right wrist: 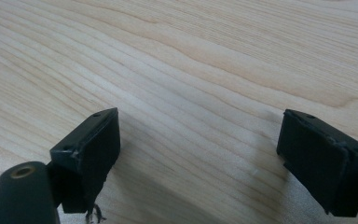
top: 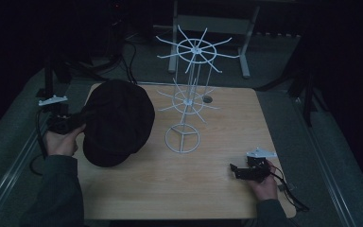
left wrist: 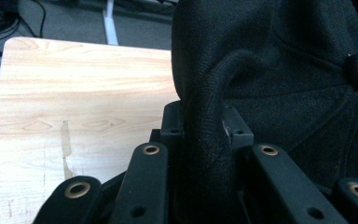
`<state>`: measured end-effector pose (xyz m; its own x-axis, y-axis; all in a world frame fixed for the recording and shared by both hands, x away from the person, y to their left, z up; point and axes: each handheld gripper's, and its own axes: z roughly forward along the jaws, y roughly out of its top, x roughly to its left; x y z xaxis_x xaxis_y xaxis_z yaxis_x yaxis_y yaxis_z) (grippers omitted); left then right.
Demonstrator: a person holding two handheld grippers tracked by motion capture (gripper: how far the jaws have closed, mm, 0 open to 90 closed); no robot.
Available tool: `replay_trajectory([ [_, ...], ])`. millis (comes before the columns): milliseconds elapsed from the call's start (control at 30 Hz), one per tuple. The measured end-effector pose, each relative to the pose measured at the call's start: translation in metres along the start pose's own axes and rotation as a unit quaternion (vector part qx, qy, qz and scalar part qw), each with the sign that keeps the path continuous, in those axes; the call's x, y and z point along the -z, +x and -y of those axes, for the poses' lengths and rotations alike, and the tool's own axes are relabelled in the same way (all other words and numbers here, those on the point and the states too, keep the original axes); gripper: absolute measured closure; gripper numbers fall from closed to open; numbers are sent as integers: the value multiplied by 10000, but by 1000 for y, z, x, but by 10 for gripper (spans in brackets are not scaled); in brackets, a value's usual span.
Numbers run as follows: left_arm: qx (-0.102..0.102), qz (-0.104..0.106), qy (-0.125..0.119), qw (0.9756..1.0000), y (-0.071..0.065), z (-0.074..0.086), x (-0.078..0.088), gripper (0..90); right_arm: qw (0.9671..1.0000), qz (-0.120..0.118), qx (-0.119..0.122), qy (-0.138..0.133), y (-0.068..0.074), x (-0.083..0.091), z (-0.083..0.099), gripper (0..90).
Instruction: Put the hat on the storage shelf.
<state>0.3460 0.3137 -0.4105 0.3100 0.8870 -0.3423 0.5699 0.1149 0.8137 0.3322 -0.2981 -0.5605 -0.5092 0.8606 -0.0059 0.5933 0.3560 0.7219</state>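
left gripper [left wrist: 204,128] – clamped on black cap [top: 118,120] | right gripper [right wrist: 200,158] – jaws apart, over bare table [top: 208,184]

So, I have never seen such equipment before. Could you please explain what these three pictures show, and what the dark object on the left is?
A person sits at a wooden table and holds a hand tool with two black jaws in each hand. One picture looks down from above; the other two come from small cameras on the tools. The dark object is a black cap. The left gripper is shut on a fold of its fabric, seen close up in that gripper's own view. The right gripper rests low over bare wood with its jaws open and nothing between them. In the middle stands a white wire rack with two rings of hooks, all bare.
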Motion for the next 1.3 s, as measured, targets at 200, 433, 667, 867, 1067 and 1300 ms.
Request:
replay_trajectory([
  [200,-39,109,-101,9999,-1,-3,7,763,10000,-1,2,3,0,0,0,132],
  [433,-41,519,-220,9984,0,-8,15,762,10000,1,14,-1,0,0,0,132],
  [667,-20,706,-335,9969,-1,-12,21,762,10000,0,10,0,0,0,0,132],
  [867,-18,808,-406,9959,-3,-14,22,762,10000,1,4,-3,0,0,0,131],
  [1067,-54,935,-455,9946,-7,-18,24,762,10000,1,9,-1,0,0,0,132],
  [1300,-150,1067,-502,9929,-13,-24,24,760,10000,-1,2,-1,0,0,0,131],
])
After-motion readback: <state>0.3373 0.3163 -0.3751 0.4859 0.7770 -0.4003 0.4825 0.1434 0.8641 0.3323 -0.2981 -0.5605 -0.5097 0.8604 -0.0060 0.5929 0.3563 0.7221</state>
